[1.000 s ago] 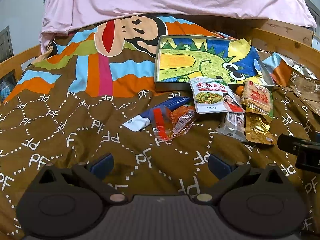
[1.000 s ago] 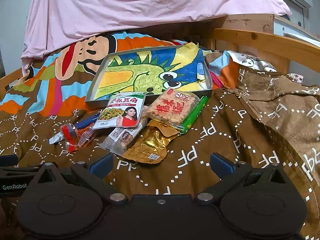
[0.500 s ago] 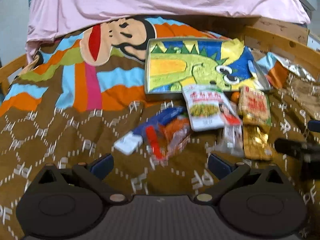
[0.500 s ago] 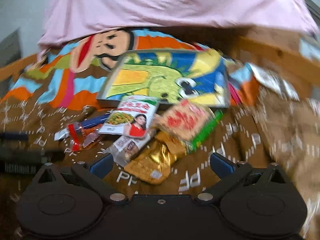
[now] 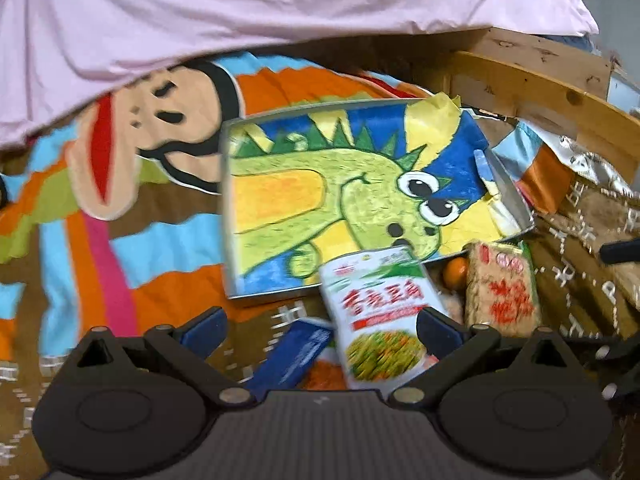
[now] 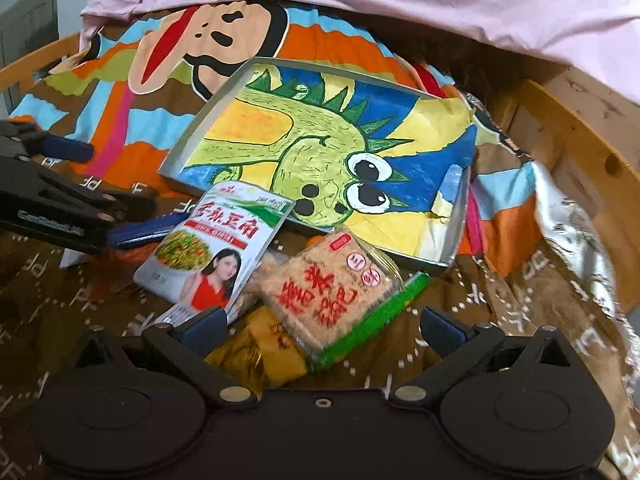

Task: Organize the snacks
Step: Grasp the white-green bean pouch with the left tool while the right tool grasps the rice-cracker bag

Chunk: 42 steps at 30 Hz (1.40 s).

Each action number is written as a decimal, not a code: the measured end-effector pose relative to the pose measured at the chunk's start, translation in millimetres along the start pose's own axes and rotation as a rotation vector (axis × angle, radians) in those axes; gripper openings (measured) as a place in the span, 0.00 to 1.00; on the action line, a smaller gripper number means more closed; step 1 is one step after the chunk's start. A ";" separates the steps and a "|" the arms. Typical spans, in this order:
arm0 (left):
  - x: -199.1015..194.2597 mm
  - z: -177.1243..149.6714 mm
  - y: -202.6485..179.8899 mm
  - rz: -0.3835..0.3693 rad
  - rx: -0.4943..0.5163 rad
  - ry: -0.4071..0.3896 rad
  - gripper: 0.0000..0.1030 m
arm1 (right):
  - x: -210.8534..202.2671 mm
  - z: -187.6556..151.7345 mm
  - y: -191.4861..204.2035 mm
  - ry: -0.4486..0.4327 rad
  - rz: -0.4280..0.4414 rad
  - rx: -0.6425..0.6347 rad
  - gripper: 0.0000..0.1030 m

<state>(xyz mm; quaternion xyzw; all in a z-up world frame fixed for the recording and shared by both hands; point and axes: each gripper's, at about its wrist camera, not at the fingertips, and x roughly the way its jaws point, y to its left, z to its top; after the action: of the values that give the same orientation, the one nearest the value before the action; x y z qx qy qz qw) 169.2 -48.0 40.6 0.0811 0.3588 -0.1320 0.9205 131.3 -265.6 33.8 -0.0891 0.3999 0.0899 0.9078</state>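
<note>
A shallow tray (image 6: 456, 216), lined with a crayon dinosaur drawing, lies on the patterned bedspread (image 5: 120, 240) and serves as the landmark. No snack is seen inside it. The snacks lie in a heap just beside its near edge: a white pouch (image 6: 216, 248) printed with red characters and a woman's picture overlaps that edge; a tan rice-cracker pack (image 6: 332, 296) sits against it on the right; a green wrapper (image 6: 384, 312) shows under the cracker pack; a gold foil packet (image 6: 256, 356) lies nearer the camera; a blue packet (image 5: 296, 356) lies left of the white pouch.

The left gripper (image 5: 320, 326) is held wide open with nothing between its pads, the white pouch and blue packet lying in front of it. The right gripper (image 6: 324, 324) is likewise spread wide and empty, facing the cracker pack.

The step in hand is judged to be the approach to a first pick. A closing on one packet's edge is called for next, then a lift over the tray wall.
</note>
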 end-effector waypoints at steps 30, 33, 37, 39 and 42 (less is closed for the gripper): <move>68.4 -11.0 -13.9 -0.156 -0.132 0.086 0.98 | 61.7 -20.7 -18.1 0.013 0.009 0.264 0.82; 73.1 -10.0 -21.9 -0.139 -0.090 0.106 0.98 | 53.3 -28.8 -21.3 0.013 0.021 0.237 0.82; 82.5 -7.3 -28.1 -0.130 -0.070 0.133 0.98 | 49.3 -33.3 -25.1 0.018 0.044 0.228 0.82; 87.6 -6.1 -29.5 -0.126 -0.073 0.151 0.98 | 50.1 -32.1 -24.9 0.019 0.050 0.228 0.82; 89.5 -5.1 -29.2 -0.131 -0.089 0.160 0.97 | 52.1 -30.0 -24.0 0.022 0.053 0.243 0.85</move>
<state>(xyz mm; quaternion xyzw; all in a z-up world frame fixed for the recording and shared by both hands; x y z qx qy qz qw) 220.5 -91.0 -25.7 0.0268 0.4410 -0.1692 0.8810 150.2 -291.1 -22.6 0.0313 0.4201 0.0636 0.9047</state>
